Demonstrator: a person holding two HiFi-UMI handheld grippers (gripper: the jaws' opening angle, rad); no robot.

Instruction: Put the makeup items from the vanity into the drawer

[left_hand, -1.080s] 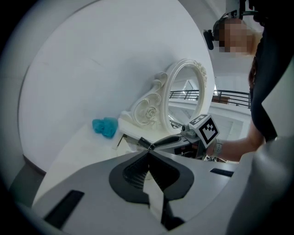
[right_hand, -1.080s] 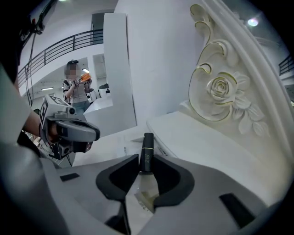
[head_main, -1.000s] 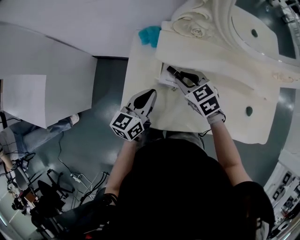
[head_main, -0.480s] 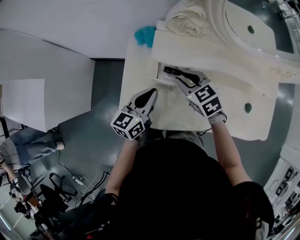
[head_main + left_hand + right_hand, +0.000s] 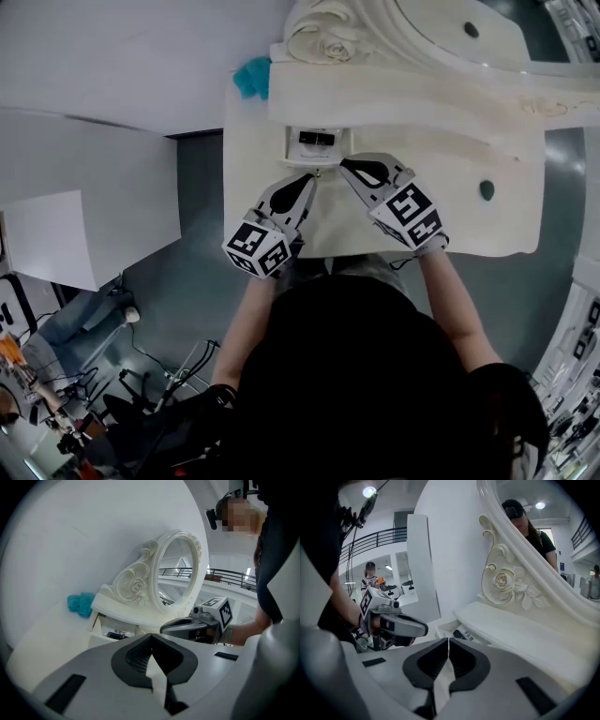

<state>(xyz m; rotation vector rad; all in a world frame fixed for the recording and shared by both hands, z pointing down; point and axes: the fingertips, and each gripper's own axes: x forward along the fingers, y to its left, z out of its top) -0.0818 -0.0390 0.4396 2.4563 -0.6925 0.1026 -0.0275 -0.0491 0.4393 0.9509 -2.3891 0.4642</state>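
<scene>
A dark makeup item (image 5: 316, 139), probably a light, stiff, slick case, lay in the open drawer (image 5: 317, 159) at the bench's (image 5: 450, 206) back edge; grip its long sides. Left tongs (image 5: 307, 179) stood shut, empty; right tongs (image 5: 348, 167) had just closed on nothing.

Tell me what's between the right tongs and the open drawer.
Nothing but bare vanity top. The head view shows the right tongs, shut and empty, just off the front corner of the drawer.
</scene>
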